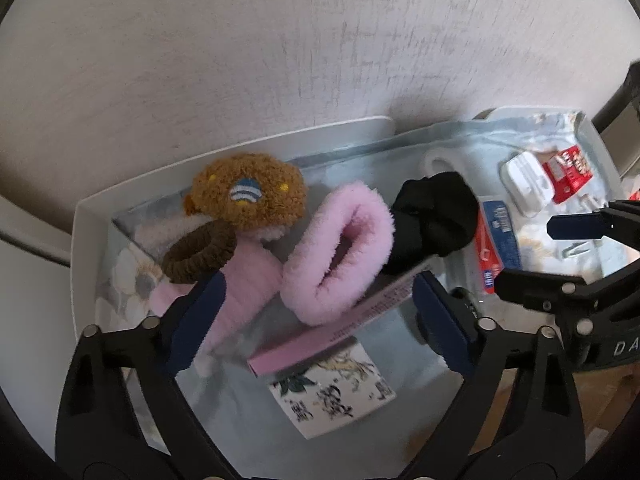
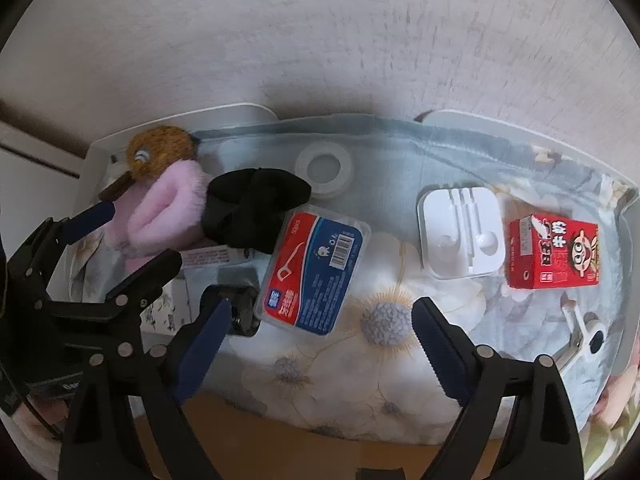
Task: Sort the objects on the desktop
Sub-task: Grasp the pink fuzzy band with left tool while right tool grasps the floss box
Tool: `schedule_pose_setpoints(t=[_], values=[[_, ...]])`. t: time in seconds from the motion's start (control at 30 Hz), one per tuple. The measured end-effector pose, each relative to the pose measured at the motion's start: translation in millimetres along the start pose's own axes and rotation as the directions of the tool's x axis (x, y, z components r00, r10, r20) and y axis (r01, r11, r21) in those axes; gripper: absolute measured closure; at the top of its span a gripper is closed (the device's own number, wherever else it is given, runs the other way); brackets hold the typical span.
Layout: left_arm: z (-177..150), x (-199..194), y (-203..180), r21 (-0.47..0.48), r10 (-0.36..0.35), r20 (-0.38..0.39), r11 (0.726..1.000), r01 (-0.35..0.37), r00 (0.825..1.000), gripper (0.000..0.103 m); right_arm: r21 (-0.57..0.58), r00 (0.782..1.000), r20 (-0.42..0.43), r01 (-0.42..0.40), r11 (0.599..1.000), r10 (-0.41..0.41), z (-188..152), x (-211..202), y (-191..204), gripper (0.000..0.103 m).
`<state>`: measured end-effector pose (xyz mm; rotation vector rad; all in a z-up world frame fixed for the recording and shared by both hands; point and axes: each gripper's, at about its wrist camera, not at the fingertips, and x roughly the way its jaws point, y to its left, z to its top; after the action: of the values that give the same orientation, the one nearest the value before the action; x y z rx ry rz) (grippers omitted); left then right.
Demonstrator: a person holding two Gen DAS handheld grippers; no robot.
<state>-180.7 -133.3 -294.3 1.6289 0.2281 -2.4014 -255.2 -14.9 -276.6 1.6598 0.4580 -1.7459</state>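
Observation:
My left gripper is open and empty, its fingers either side of a fluffy pink scrunchie and a flat pink box. A brown plush hair tie and a black scrunchie lie beside them in a white tray. My right gripper is open and empty above the floral cloth, just below a blue-red floss box. A white earbud case, a red milk carton and white earbuds lie to the right.
A clear tape roll lies near the wall. A floral card lies under the pink box. A textured wall stands behind the trays. The left gripper shows in the right wrist view.

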Motion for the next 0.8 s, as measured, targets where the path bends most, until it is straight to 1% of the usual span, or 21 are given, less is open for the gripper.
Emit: schedule_pose_setpoints(t=[0.07, 0.13, 0.2, 0.27, 0.37, 0.4, 0.5, 0.63, 0.67, 0.73, 0.8], values=[[-1, 7, -1, 0.013, 0.005, -0.012, 1.0, -0.005, 1.0, 0.019, 0.011, 1.0, -0.015, -0.002, 1.0, 0.002, 2, 3, -1, 0.03], [-2, 12, -2, 0.027, 0.007, -0.015, 1.0, -0.006, 1.0, 0.019, 0.01, 1.0, -0.026, 0.005, 1.0, -0.005, 3, 7, 0, 0.033], [-2, 13, 0, 0.025, -0.002, -0.002, 1.0, 0.002, 1.0, 0.019, 0.002, 0.999, -0.031, 0.019, 1.0, -0.019, 6, 8, 2, 0.033], [-1, 13, 4, 0.014, -0.009, 0.003, 1.0, 0.009, 1.0, 0.021, 0.006, 0.999, -0.032, 0.012, 1.0, -0.012, 9, 6, 2, 0.034], [1, 13, 11, -0.006, -0.02, -0.005, 1.0, 0.02, 1.0, 0.022, 0.022, 0.998, -0.055, 0.013, 1.0, -0.012, 14, 7, -1, 0.034], [1, 12, 12, -0.082, 0.009, -0.003, 0.997, -0.009, 1.0, 0.022, 0.029, 0.998, -0.065, 0.014, 0.999, -0.012, 15, 8, -2, 0.034], [1, 11, 17, -0.086, 0.008, -0.001, 0.996, -0.008, 1.0, 0.023, 0.054, 0.997, -0.079, -0.013, 0.998, 0.018, 15, 5, -6, 0.034], [2, 11, 22, -0.09, 0.011, 0.001, 0.996, -0.011, 1.0, 0.027, 0.068, 0.996, -0.089, -0.006, 0.998, 0.012, 17, 4, -10, 0.034], [3, 12, 23, -0.088, 0.013, 0.001, 0.996, -0.013, 1.0, 0.028, 0.029, 0.995, -0.1, -0.008, 1.0, 0.01, 17, 3, -11, 0.034], [4, 13, 24, -0.081, 0.015, 0.006, 0.997, -0.014, 1.0, 0.029, 0.023, 0.994, -0.105, 0.011, 1.0, -0.009, 19, 2, -12, 0.034], [4, 14, 23, -0.071, 0.019, 0.013, 0.997, -0.018, 1.0, 0.032, 0.016, 0.993, -0.115, 0.031, 0.999, -0.029, 21, 0, -13, 0.041]])
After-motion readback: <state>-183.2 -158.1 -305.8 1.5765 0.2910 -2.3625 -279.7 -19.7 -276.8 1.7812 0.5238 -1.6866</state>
